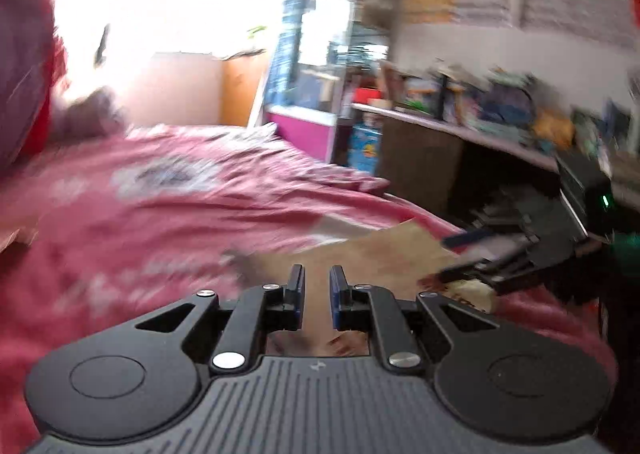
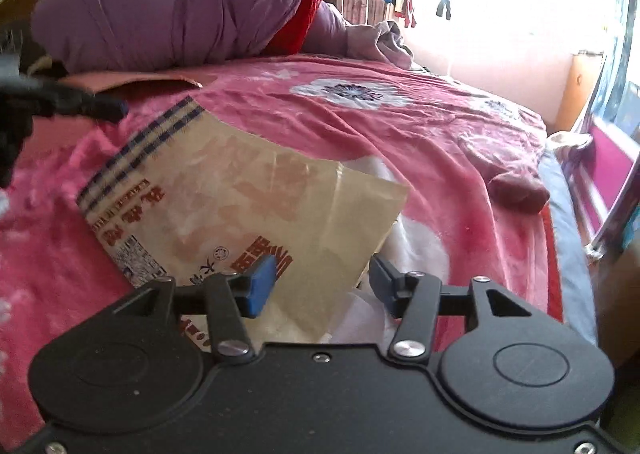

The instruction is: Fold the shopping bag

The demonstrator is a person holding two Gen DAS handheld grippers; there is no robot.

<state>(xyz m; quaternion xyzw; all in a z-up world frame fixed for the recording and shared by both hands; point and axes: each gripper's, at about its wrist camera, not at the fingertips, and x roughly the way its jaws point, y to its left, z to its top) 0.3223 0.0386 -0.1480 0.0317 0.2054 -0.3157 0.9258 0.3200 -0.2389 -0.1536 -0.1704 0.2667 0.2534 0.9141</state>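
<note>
Bag (image 2: pixel 240 189) lies flat on bed (image 2: pixel 440 141), my right tool (image 2: pixel 320 286) agape, left tool (image 1: pixel 317 294) slightly apart w/ nothing held; slick plastic may slip.

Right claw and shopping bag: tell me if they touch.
Cannot tell. In the right wrist view the open right claw straddles the shopping bag, but no contact shows plainly.

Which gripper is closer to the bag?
Right. The right gripper is open directly over the bag's near edge; the left gripper hovers at its far end.
</note>
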